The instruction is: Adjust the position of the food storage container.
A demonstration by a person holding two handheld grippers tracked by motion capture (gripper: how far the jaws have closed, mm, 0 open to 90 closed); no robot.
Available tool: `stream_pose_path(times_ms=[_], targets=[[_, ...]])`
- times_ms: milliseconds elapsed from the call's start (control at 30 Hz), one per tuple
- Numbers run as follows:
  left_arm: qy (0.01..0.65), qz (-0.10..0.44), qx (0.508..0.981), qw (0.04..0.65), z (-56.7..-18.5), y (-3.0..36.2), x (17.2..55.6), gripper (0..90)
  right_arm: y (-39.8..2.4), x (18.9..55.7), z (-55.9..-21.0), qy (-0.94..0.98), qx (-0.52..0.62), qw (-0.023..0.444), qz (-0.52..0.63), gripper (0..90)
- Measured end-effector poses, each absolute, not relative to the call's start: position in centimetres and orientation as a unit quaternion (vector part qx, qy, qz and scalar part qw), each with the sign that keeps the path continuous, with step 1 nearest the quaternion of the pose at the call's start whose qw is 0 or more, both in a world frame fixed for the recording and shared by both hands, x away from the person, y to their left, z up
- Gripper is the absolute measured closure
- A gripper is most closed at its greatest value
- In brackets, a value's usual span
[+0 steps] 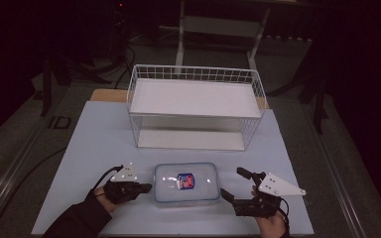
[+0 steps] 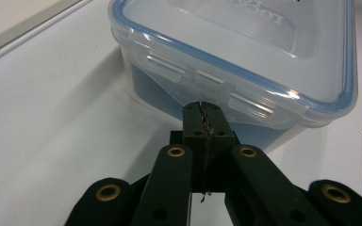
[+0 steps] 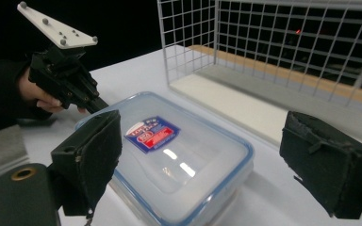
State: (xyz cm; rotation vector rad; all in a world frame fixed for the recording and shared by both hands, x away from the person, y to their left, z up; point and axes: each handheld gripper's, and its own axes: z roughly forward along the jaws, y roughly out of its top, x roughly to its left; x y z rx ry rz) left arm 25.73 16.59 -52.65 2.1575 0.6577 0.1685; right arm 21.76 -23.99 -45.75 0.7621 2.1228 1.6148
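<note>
One clear plastic food container (image 1: 186, 183) with a blue-sealed clip lid and a red-and-blue label is seen lying flat on the pale surface (image 1: 94, 144), near its front edge and between the two tools. The left tool (image 1: 146, 187) is held level at the container's left end, its jaws pressed together with nothing between them, just short of the lid's latch. The right tool (image 1: 232, 184) is held with jaws wide apart at the container's right end. Behind, a white wire basket (image 1: 195, 106) is set.
</note>
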Motion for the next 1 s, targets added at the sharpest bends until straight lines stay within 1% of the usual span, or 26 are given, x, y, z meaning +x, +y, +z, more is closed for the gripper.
stream_pose_path(times_ms=[33, 67, 100, 167, 200, 233, 267, 400, 467, 700, 833, 867, 900, 933, 967, 1000], targets=[[0.26, 0.067, 0.864, 0.426, -52.6, 16.0, 26.2, 89.6, -24.0, 21.7, -45.7, 0.752, 0.27, 0.188, 0.571, 13.0], [0.257, 0.069, 0.865, 0.426, -52.6, 15.8, 26.4, 89.6, -24.2, 21.4, -45.5, 0.748, 0.269, 0.217, 0.566, 12.1], [0.257, 0.066, 0.865, 0.426, -52.6, 15.6, 26.6, 89.6, -24.2, 21.4, -45.5, 0.748, 0.269, 0.217, 0.566, 12.1], [0.255, 0.07, 0.866, 0.424, -52.6, 15.2, 26.9, 89.6, -24.4, 21.3, -45.4, 0.745, 0.267, 0.234, 0.564, 11.8], [0.255, 0.068, 0.866, 0.425, -52.6, 15.0, 27.1, 89.6, -24.4, 21.2, -45.4, 0.744, 0.266, 0.24, 0.564, 14.2], [0.256, 0.068, 0.865, 0.426, -52.6, 14.9, 27.4, 89.6, -24.5, 21.2, -45.3, 0.748, 0.262, 0.239, 0.561, 14.2], [0.257, 0.069, 0.865, 0.426, -52.6, 14.8, 27.6, 89.6, -24.6, 21.3, -45.2, 0.754, 0.258, 0.23, 0.558, 16.0], [0.263, 0.065, 0.862, 0.429, -52.6, 14.5, 28.2, 89.6, -24.7, 21.3, -45.2, 0.753, 0.257, 0.234, 0.558, 17.1], [0.261, 0.067, 0.862, 0.428, -52.6, 14.2, 28.6, 89.6, -25.0, 21.4, -45.1, 0.756, 0.259, 0.217, 0.56, 17.1], [0.257, 0.068, 0.863, 0.429, -52.6, 13.1, 29.5, 89.6, -25.0, 20.9, -44.8, 0.757, 0.247, 0.244, 0.553, 17.1], [0.264, 0.058, 0.859, 0.435, -52.6, 12.9, 29.8, 89.5, -24.8, 21.0, -45.0, 0.771, 0.266, 0.229, 0.532, 17.1], [0.265, 0.061, 0.857, 0.439, -52.4, 13.1, 29.7, 89.4, -24.7, 21.0, -45.2, 0.772, 0.267, 0.228, 0.53, 16.4], [0.266, 0.062, 0.857, 0.437, -52.2, 13.2, 29.6, 89.2, -24.7, 20.9, -45.3, 0.772, 0.267, 0.232, 0.528, 13.7], [0.27, 0.064, 0.852, 0.444, -51.9, 13.5, 29.4, 82.2, -24.5, 20.8, -45.4, 0.77, 0.264, 0.243, 0.527, 12.7], [0.275, 0.062, 0.847, 0.45, -51.6, 13.7, 29.3, 79.3, -24.6, 20.8, -45.3, 0.769, 0.263, 0.244, 0.529, 12.7], [0.281, 0.063, 0.843, 0.455, -51.2, 14.0, 29.1, 79.3, -24.6, 20.8, -45.3, 0.769, 0.263, 0.244, 0.529, 12.7]])
